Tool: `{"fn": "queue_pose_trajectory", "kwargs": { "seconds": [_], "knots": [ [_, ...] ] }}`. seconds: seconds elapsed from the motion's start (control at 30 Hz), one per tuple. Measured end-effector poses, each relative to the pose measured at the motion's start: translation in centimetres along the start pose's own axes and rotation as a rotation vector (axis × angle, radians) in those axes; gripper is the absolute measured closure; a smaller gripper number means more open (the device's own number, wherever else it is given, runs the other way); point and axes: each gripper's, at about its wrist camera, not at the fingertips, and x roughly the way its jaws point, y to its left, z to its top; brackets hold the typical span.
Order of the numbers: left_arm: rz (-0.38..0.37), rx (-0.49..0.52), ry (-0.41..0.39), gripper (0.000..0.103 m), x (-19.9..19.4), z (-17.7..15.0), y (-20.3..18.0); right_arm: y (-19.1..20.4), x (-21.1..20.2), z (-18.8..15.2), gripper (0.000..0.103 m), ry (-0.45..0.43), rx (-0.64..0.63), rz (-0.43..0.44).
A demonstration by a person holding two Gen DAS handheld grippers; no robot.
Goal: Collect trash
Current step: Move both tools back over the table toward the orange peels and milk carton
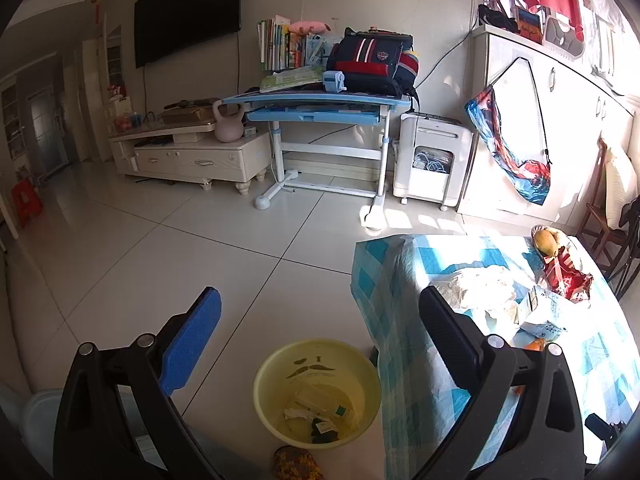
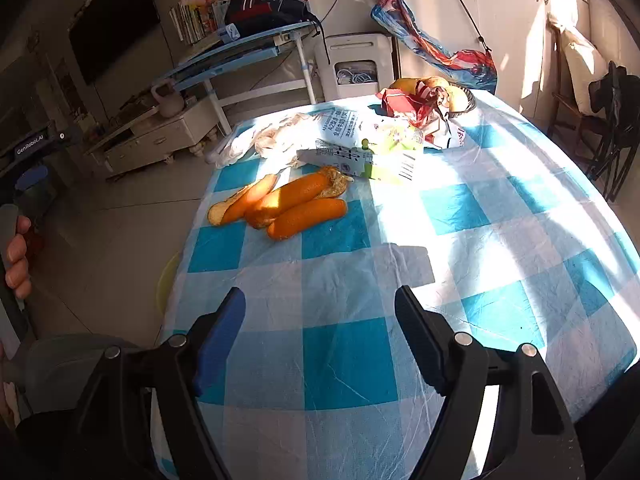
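Only the left wrist view shows the yellow plastic basin [image 1: 318, 394], standing on the floor tiles just beyond and between the 2 fingers of the left gripper [image 1: 320, 320]; scraps of paper and wrappers [image 1: 316, 416] already lie in its bottom. To the right of that gripper hangs the edge of the blue-and-white checked tablecloth [image 1: 392, 320]. Its jaws stand wide apart and empty, touching nothing.

Only the right wrist view shows the tabletop in full. The right gripper [image 2: 320, 312] hovers over bare checked cloth [image 2: 348, 360], its jaws also well apart and holding nothing. Ahead of it lie orange peel strips [image 2: 288, 204], then a flattened milk carton [image 2: 356, 160], crumpled white tissue [image 2: 272, 138] to the left, and farthest a red wrapper [image 2: 408, 104] against a fruit bowl [image 2: 468, 102]. At the left edge a hand [image 2: 18, 256] grips the other tool's handle.
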Motion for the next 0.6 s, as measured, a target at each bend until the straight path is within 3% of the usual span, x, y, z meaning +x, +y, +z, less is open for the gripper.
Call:
{"fn": "queue_pose_trajectory", "kwargs": {
  "seconds": [0.27, 0.6],
  "knots": [
    [-0.003, 0.013, -0.002, 0.007, -0.2, 0.0, -0.3, -1.7, -0.1, 0.0, 0.029, -0.001, 0.035, -0.002],
    [0.029, 0.123, -0.001, 0.007, -0.2, -0.3, -2.2, -3.8, 0.7, 0.0, 0.029, 0.001, 0.067, 0.023]
  ]
}}
